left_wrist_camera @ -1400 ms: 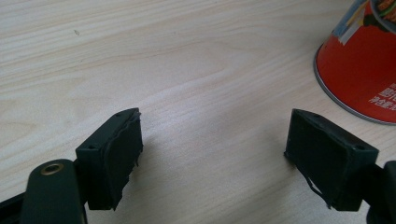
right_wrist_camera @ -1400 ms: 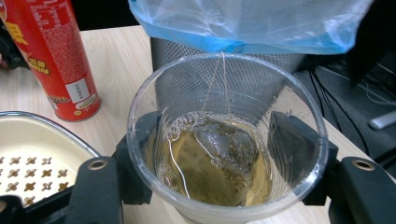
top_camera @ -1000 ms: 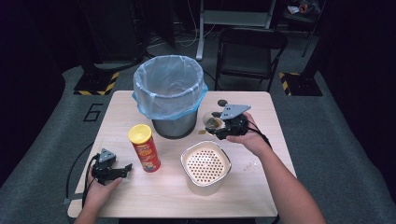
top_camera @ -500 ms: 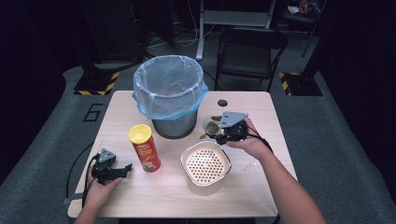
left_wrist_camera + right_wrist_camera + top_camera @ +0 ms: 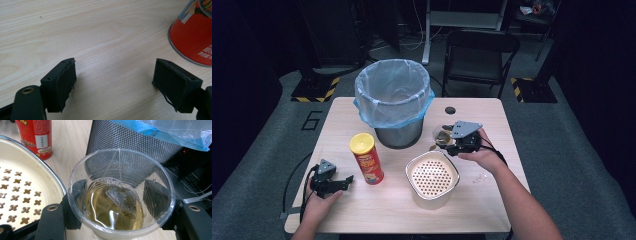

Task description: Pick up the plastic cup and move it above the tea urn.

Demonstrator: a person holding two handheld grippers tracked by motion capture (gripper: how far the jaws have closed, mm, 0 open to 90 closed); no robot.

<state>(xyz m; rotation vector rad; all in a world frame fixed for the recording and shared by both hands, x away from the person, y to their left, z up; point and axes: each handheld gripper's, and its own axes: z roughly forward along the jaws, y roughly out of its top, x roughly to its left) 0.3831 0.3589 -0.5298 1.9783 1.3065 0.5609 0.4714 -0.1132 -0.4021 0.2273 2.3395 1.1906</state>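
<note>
- A pale wooden table (image 5: 362, 215) is sitting in a dark room, with a black chair (image 5: 482, 55) and cables standing behind it.
- The right gripper (image 5: 451, 145) is clamping a clear plastic cup (image 5: 120, 195) from both sides, just right of the mesh bin (image 5: 394, 102) and just behind the cream colander (image 5: 433, 176).
- The cup is standing upright, mouth pointing up and its long axis vertical; amber tea and a tea bag (image 5: 120, 197) are sitting inside, with a string running up to the rim.
- In the high view the cup is looking small and blurred, partly covered by the grey plate on the gripper; its base is cut off in the right gripper view.
- The left gripper (image 5: 113, 82) is resting on the table near the front left corner, jaws standing wide apart with nothing between them, only bare wood.
- The red crisp can (image 5: 367, 159) is standing upright just beside it, cut off at the edge in the left gripper view.
</note>
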